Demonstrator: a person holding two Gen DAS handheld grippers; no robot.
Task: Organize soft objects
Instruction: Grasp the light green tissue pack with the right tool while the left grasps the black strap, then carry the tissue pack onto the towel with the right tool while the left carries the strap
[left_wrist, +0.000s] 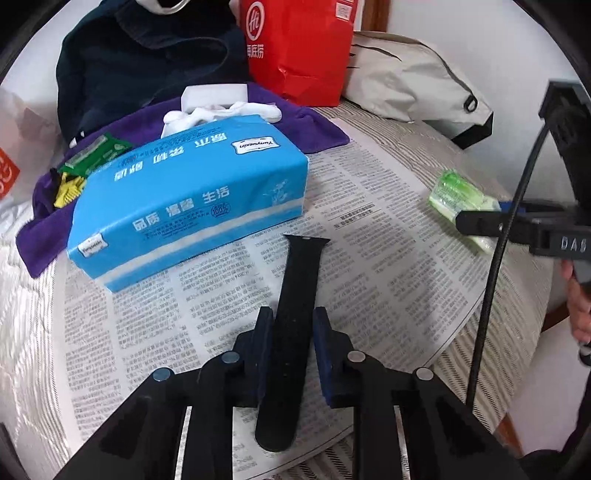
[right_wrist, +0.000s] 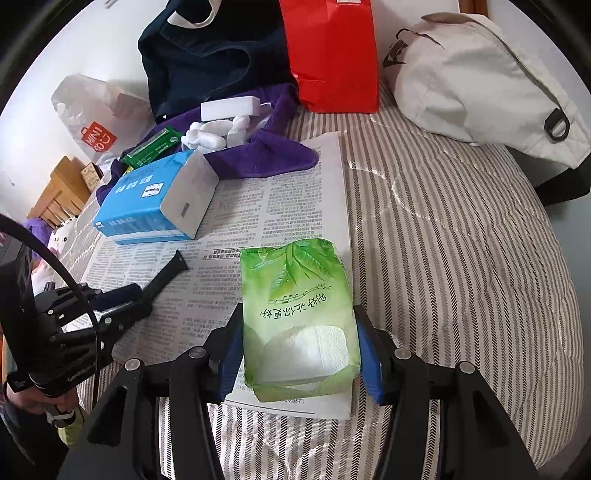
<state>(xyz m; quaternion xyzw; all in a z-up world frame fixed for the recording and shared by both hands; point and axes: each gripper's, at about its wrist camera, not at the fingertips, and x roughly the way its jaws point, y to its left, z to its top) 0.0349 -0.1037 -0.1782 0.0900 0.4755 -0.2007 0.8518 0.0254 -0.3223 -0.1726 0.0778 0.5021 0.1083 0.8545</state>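
Observation:
A black watch strap (left_wrist: 299, 280) lies lengthwise on the newspaper (left_wrist: 369, 240). My left gripper (left_wrist: 290, 317) is shut on the strap's lower half, with a blue pad against each edge. The right wrist view shows the strap (right_wrist: 170, 271) sticking out of the left gripper (right_wrist: 136, 295) at the left. A green tissue pack (right_wrist: 291, 280) rests on the newspaper's right edge, and my right gripper (right_wrist: 298, 314) is shut on it with a pad pressed into each side. In the left wrist view that pack (left_wrist: 454, 192) and the right gripper (left_wrist: 476, 221) are at the far right.
A blue tissue box (left_wrist: 192, 195) stands left of the strap, partly on a purple cloth (left_wrist: 306, 125) that also holds white socks (left_wrist: 229, 112), a white block and a green packet. Behind are a dark bag (left_wrist: 147, 66), a red paper bag (left_wrist: 295, 48) and a beige bag (left_wrist: 406, 85). Striped bedding (right_wrist: 461, 258) spreads to the right.

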